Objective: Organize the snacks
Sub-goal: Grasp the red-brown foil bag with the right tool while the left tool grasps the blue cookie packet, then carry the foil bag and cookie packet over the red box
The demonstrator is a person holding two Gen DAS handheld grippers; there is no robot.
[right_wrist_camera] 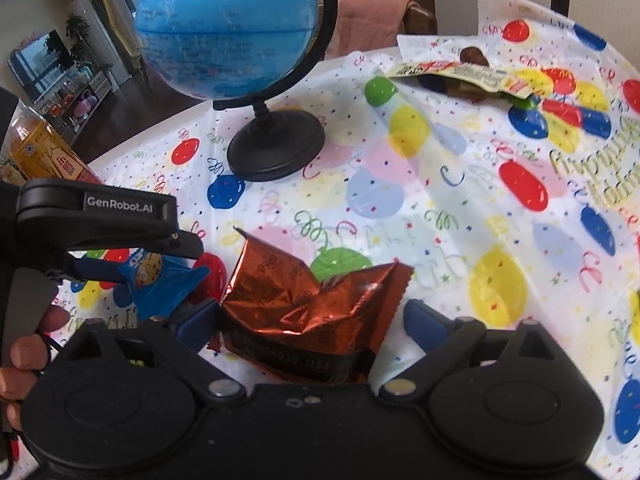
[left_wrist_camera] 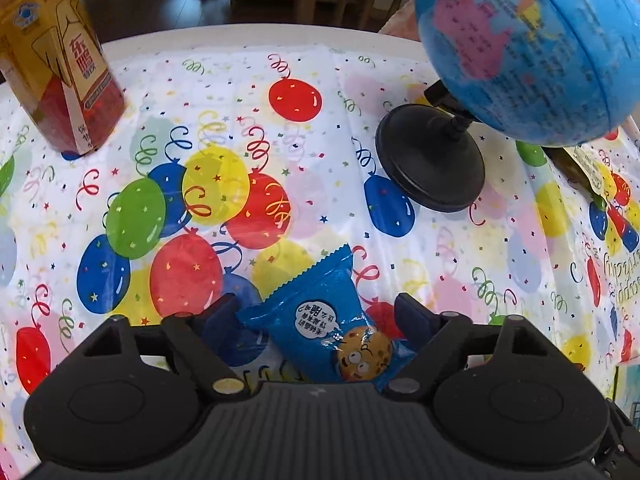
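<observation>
**On the balloon tablecloth: two grippers, two packets, neither grasped**

Over the tablecloth (left_wrist_camera: 320,216), both grippers point steeply down, one packet bracketed by each.

Left gripper (left_wrist_camera: 320,316): jaws stand apart, straddling the blue cookie packet (left_wrist_camera: 324,320), which lies flat on the cloth. One corner of the packet sits close to the right-hand finger; firm contact cannot be confirmed, and the left-hand finger stands clear. Nothing held.

Right gripper (right_wrist_camera: 316,320): jaws wide, either side of the crumpled red foil packet (right_wrist_camera: 312,304). The left-hand pad is just at the foil's edge; the right-hand pad stands clearly apart from it. Nothing held.

Judgement: both claws are lined up across the narrow width of their packets so that closing would pinch the wrapper instead of sliding it. Crumpled foil may spring or slip under the pads.

Nearby: globe (right_wrist_camera: 228,28) on its black base (right_wrist_camera: 276,148), drink bottle (left_wrist_camera: 56,64) at the far left, another snack wrapper (right_wrist_camera: 460,76) lying well beyond, near the cloth's far edge. No collecting container is visible, so the destination cannot be told.
</observation>
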